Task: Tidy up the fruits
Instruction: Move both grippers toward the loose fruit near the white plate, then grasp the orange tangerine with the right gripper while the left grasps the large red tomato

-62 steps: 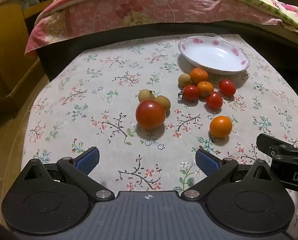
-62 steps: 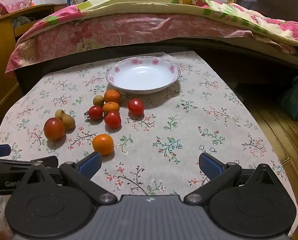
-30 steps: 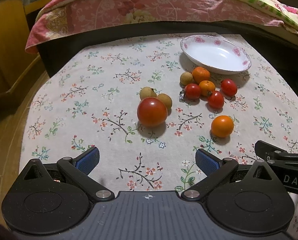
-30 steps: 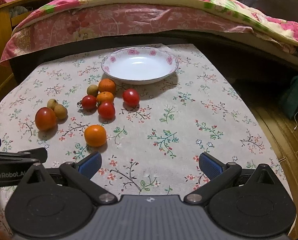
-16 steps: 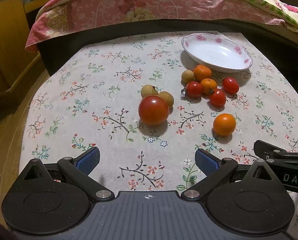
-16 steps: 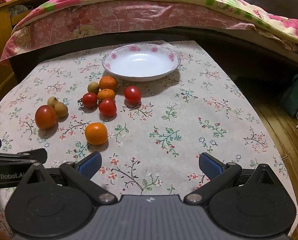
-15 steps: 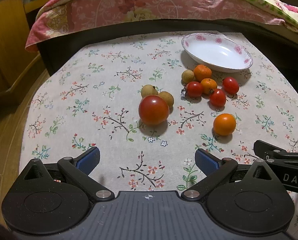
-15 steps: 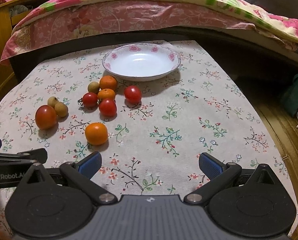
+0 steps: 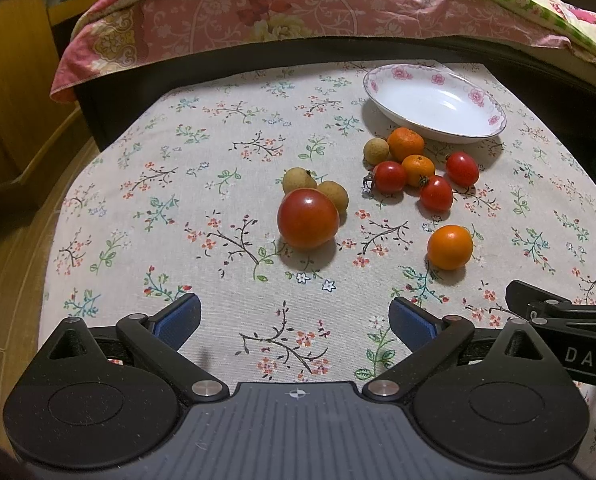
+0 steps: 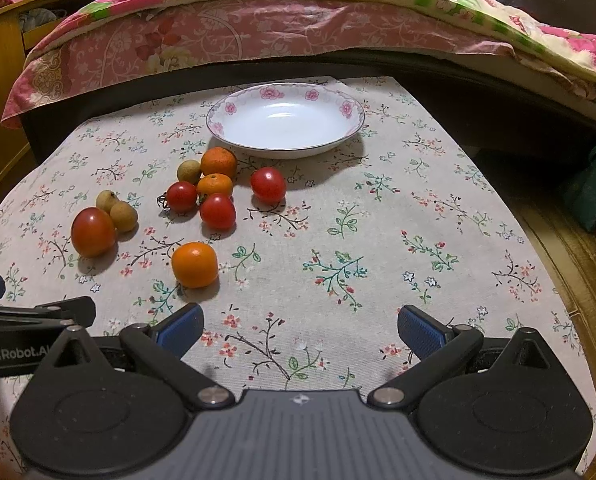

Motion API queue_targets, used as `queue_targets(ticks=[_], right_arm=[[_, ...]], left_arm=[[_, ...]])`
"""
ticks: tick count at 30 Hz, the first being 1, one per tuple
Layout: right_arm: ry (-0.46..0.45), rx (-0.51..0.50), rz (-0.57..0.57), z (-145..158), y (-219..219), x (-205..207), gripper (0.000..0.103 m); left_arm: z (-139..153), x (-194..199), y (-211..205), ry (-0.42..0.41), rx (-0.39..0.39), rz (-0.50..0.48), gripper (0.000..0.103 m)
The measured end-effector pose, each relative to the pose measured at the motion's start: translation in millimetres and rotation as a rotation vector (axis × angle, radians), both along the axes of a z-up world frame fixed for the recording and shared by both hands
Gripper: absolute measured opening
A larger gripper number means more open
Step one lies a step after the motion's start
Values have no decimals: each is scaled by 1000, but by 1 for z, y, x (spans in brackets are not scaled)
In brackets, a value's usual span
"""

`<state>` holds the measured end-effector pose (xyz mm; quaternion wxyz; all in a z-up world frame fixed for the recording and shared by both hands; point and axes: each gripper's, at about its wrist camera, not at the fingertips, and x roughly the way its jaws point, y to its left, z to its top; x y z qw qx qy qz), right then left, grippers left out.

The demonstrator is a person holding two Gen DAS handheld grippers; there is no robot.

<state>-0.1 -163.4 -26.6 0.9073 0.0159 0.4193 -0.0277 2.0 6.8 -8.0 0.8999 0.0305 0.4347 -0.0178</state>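
Observation:
A white plate with pink flowers (image 9: 434, 100) (image 10: 285, 122) lies empty at the table's far side. Loose fruit lies before it: a large red tomato (image 9: 308, 218) (image 10: 93, 232) touching two small tan fruits (image 9: 334, 195), a lone orange (image 9: 450, 247) (image 10: 195, 264), and a cluster of small tomatoes and mandarins (image 9: 414, 170) (image 10: 213, 188). My left gripper (image 9: 293, 318) is open and empty, short of the large tomato. My right gripper (image 10: 300, 326) is open and empty, to the right of the lone orange.
The table has a floral cloth (image 10: 378, 220). A bed with a pink quilt (image 9: 298, 8) runs behind it. A wooden cabinet (image 9: 5, 92) stands at the left. A green bag (image 10: 590, 184) sits on the floor at the right.
Both grippers have crept slightly forward towards the fruit and stay open. No fruit has moved.

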Motion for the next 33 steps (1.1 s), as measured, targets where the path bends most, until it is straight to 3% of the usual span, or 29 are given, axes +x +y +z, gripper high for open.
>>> queue_targets(ticks=[11, 21, 33], right_arm=[[3, 9, 5, -1, 1, 1, 102], [-7, 19, 82, 0, 8, 11, 97], [13, 88, 274, -6, 24, 44, 62]], left_arm=[[-1, 0, 2, -5, -1, 0, 100], [2, 4, 12, -40, -9, -3, 99], [2, 16, 6, -96, 92, -118, 100]])
